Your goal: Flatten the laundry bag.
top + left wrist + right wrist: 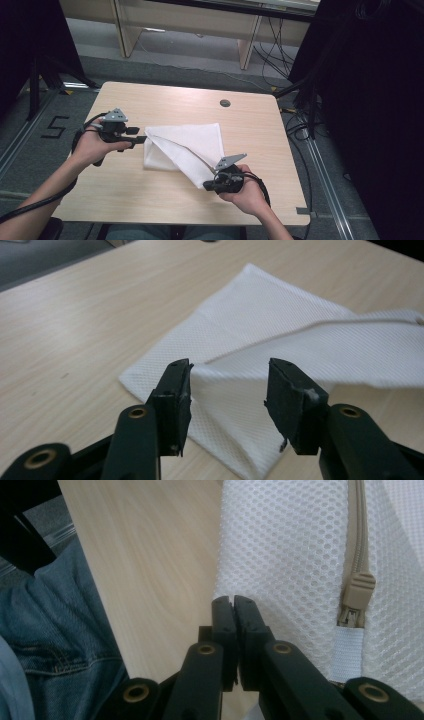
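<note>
A white mesh bag (185, 145) lies partly folded in the middle of the wooden table (150, 95). One flap of it is pulled up toward the front right. My right gripper (207, 186) is shut on that flap's edge; in the right gripper view the jaws (233, 600) meet at the mesh (285, 545), beside a beige zipper pull (356, 597). My left gripper (141, 136) hovers at the bag's left corner. Its jaws (227, 375) stand open, with a fold of the bag (280, 325) behind the gap and the pads off the cloth.
A round cable hole (225, 103) sits in the table's far side. Cables (280, 35) lie on the floor beyond the table, and dark curtains stand left and right. The person's jeans (50, 630) are just past the table's near edge.
</note>
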`<state>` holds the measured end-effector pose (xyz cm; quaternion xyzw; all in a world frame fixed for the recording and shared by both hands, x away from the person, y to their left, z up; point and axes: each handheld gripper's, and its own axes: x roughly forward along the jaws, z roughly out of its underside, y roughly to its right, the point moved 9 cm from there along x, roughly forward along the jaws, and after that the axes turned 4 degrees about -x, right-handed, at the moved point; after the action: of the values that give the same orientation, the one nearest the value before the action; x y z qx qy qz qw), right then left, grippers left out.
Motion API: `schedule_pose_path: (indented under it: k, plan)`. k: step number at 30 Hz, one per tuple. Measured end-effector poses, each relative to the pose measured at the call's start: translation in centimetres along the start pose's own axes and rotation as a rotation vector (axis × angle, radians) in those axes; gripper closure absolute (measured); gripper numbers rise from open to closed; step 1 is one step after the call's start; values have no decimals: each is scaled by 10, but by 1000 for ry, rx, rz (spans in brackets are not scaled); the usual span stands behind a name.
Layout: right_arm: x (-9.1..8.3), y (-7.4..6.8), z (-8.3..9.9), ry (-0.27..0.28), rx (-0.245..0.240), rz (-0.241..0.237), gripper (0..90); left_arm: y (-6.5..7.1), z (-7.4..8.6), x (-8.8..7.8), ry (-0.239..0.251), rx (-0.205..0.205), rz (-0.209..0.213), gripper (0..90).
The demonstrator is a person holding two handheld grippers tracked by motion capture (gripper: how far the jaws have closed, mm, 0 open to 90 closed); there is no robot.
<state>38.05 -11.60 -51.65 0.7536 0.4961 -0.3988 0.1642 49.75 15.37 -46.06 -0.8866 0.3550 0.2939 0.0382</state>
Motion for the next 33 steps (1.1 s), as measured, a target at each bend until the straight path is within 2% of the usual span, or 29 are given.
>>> schedule_pose_path:
  k: [2,3,8,10,11,16,17,18,21,22,23,24,25,27,30,31,33]
  plan:
    - [0,-1,6,-16,4,5,895,-7,-1,-2,10,-6,-24,495]
    - [0,-4,11,-27,11,-2,895,-11,-4,-3,37,-35,-42,488]
    - [0,-5,22,-57,6,-6,895,-15,-4,1,60,-56,-58,489]
    - [0,-6,25,-67,7,-5,894,-13,0,6,45,-43,-58,489]
    - [1,-8,29,-78,6,-13,894,-10,3,13,29,-28,-40,488]
    - [2,-16,35,-109,2,-34,894,-5,5,24,23,-31,-28,480]
    - [2,-17,36,-112,-8,-34,894,-5,5,24,18,-21,-32,479]
    - [2,-18,37,-116,-10,-41,894,-3,4,26,22,-25,-22,479]
    - [1,-22,41,-135,-16,-53,894,-1,4,29,27,-24,-26,478]
    - [1,-23,42,-138,-24,-59,894,1,5,30,21,-21,-13,478]
    - [1,-26,44,-149,-5,-64,894,1,7,30,6,-5,-15,478]
    - [0,-27,45,-153,-10,-70,893,3,7,32,18,-18,-9,478]
    - [0,-27,47,-154,-40,-81,893,4,10,34,2,-10,-11,478]
    - [-1,-27,47,-153,-45,-76,893,4,12,34,-15,5,-5,478]
    - [-5,-30,52,-166,-35,-87,891,4,12,35,-18,1,-3,478]
    - [-4,-30,52,-153,-53,-90,891,4,11,36,-16,3,-9,478]
    - [-5,-30,56,-167,-49,-92,889,5,13,38,-24,1,-5,478]
